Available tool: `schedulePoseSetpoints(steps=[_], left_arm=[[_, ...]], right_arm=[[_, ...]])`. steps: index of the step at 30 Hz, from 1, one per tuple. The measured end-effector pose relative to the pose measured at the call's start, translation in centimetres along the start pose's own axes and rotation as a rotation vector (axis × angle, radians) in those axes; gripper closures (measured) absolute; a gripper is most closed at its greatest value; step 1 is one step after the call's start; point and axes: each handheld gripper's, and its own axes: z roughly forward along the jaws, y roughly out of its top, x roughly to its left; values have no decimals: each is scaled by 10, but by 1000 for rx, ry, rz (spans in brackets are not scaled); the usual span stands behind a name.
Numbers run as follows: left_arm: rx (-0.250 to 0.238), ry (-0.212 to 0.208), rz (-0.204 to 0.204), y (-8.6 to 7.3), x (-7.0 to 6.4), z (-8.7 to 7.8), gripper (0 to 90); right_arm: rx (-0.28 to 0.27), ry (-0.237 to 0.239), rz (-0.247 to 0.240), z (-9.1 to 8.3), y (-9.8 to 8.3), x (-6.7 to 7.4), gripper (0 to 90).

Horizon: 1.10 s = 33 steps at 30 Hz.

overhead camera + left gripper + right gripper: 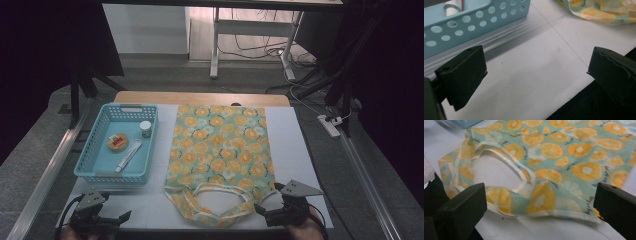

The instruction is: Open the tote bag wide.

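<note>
A cloth tote bag [220, 150] printed with orange slices lies flat on the white table top [295, 145], its handles [220, 202] toward the near edge. My right gripper [270, 212] is open at the bag's near right corner; in the right gripper view the bag's handle and mouth [534, 195] lie just beyond the wide-apart jaws. My left gripper [107, 220] is open near the front left edge, over bare table top [531, 75], with the blue basket [474, 22] just ahead.
The light blue perforated basket [95, 172] at the left holds a small white-capped jar [145, 128], a round red-and-yellow item [118, 142] and a white tube [128, 156]. Beyond the table stand a desk frame [216, 45], cables and a power strip [330, 125] on the floor.
</note>
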Motion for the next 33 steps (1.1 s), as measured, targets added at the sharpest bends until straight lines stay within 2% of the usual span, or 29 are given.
schedulePoseSetpoints(steps=[5,9,14,24,33], left_arm=[[-1,-1,-2,0,0,0,19],[0,-1,-4,0,0,0,19],[-1,-2,-4,0,1,0,19],[-1,-4,-2,0,1,0,19],[-3,-5,-1,0,1,0,19]], right_arm=[[29,7,-28,10,7,8,0],[50,35,-75,24,20,19,0],[85,74,-101,39,26,28,0],[124,119,-89,62,32,37,0],[164,164,-123,91,40,59,0]])
